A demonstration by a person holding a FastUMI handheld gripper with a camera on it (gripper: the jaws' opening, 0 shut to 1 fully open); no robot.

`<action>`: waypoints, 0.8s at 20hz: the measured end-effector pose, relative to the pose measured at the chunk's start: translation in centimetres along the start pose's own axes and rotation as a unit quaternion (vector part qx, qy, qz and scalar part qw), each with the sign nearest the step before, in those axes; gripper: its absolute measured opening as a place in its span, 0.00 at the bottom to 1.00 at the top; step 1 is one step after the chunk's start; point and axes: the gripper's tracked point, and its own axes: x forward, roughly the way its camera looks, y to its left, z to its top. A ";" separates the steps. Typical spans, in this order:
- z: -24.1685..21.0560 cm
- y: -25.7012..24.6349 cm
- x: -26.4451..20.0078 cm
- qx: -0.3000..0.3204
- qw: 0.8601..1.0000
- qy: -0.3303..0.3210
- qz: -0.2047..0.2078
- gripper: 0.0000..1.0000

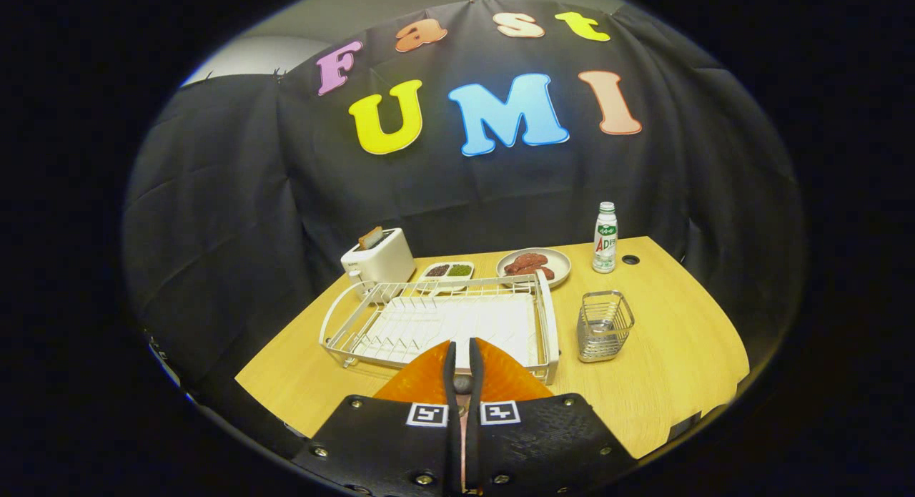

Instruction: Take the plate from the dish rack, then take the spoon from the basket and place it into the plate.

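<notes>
Your gripper (463, 354) has its two fingers (449, 382) drawn close together, clamped on the rim of an orange plate (422, 382), which stands edge-on between them. The plate sits just at the near edge of the rack (547, 318), low in front of you.

The white wire rack lies straight beyond the fingers, its tray bare. Just right of it stands a wire basket (605, 325), apart from the rack; something pale shows inside, but you cannot tell from here whether that is the spoon.

Farther off, along the back of the table (679, 354), you have a white toaster (379, 257) at the left with a slice poking up from it. Next comes a small two-part dish (448, 270) holding something dark and something green. Then comes a round plate of reddish food (533, 265), touching or just behind the rack's far right corner. A bottle (605, 237) with a green and white label stands at the far right. A dark hole (630, 259) is set in the tabletop just right of the bottle.

The table is light wood, with a rounded right side. Black cloth (214, 218) hangs behind and to the left of it, and a pale wall shows above the cloth.
</notes>
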 end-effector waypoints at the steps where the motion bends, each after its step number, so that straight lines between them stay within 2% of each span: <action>1: -0.3 0.2 0.2 -0.002 1.000 0.002 0.002 0.02; 6: -2.4 1.3 1.8 -0.013 1.000 0.015 0.001 0.03; 16: -5.9 3.9 3.3 -0.015 0.998 0.049 0.037 0.04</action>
